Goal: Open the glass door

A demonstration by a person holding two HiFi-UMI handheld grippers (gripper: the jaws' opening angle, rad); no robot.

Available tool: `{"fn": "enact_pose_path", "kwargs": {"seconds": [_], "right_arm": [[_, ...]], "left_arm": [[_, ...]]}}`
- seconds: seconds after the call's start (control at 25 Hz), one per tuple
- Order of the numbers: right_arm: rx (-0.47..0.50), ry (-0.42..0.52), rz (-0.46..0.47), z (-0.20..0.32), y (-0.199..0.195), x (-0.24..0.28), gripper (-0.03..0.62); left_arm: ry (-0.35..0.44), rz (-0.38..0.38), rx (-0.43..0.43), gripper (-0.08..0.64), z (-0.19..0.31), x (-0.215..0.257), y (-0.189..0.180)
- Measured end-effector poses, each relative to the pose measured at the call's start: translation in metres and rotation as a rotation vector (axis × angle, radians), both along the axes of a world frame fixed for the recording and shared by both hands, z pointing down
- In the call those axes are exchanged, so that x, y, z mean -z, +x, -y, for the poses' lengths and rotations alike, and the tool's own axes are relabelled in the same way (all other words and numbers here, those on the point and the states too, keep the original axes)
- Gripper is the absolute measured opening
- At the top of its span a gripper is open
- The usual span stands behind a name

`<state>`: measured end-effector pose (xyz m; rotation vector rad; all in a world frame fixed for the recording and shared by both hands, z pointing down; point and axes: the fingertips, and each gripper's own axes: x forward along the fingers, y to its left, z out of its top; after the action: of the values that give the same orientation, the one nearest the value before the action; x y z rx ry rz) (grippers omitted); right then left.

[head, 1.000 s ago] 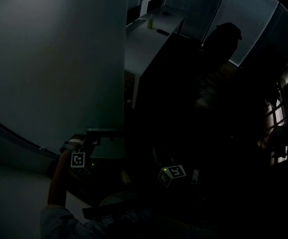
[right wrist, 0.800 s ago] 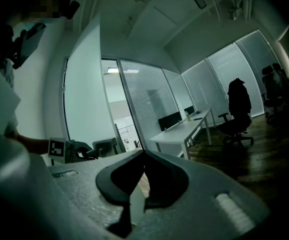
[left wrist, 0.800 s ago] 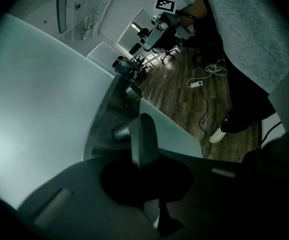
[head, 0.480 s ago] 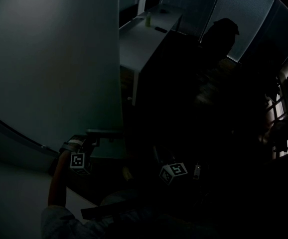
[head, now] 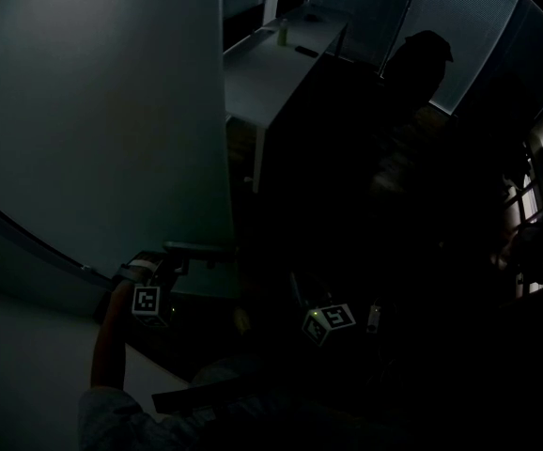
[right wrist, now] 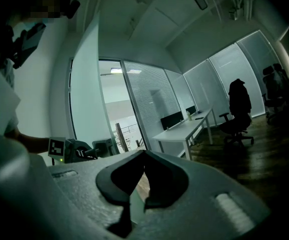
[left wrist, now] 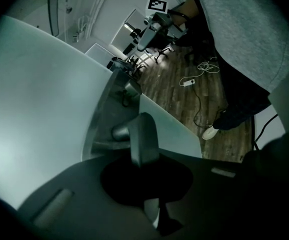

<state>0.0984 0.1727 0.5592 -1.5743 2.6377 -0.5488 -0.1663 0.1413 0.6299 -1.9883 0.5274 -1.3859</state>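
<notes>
Pretty dark in here, so pinch of salt. Far left is the glass door [head: 102,120], a big frosted panel. It looks swung partway open to me, with its free edge toward the middle of the room. Right by that edge sits the door handle [left wrist: 142,138], a slim flat bar on a round post. The left tongs [head: 179,259] are clamped tight on it, angled downward. Next over, the right tongs [right wrist: 143,159] hang in the gap past the door edge, tips together, nothing in them. Further right and back there's a white tabletop [head: 262,73] and an office chair [head: 422,59].

What worries me: that bar looks thin and smooth. If the pull goes off line from the door's arc, I reckon the tongs could slide off it and the door swings shut again. The idle right tongs also sit near the glass edge, easy to clip in this light.
</notes>
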Motion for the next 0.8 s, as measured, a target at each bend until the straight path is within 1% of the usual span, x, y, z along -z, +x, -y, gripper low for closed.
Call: {"fn": "enact_pose_path", "kwargs": {"seconds": [0.36,0.64,0.8], "right_arm": [[-0.002,0.015,-0.009,-0.033,0.006,-0.007,0.002],[-0.001,0.006,-0.005,-0.041,0.005,-0.005,0.002],[-0.009,0.004,-0.005,-0.048,0.007,-0.004,0.003]], "left_arm": [[0.001,0.008,-0.014,0.003,-0.037,-0.009,-0.001],[-0.012,0.022,-0.027,0.003,-0.038,-0.003,-0.002],[0.008,0.037,-0.031,0.002,-0.036,-0.003,-0.004]]}}
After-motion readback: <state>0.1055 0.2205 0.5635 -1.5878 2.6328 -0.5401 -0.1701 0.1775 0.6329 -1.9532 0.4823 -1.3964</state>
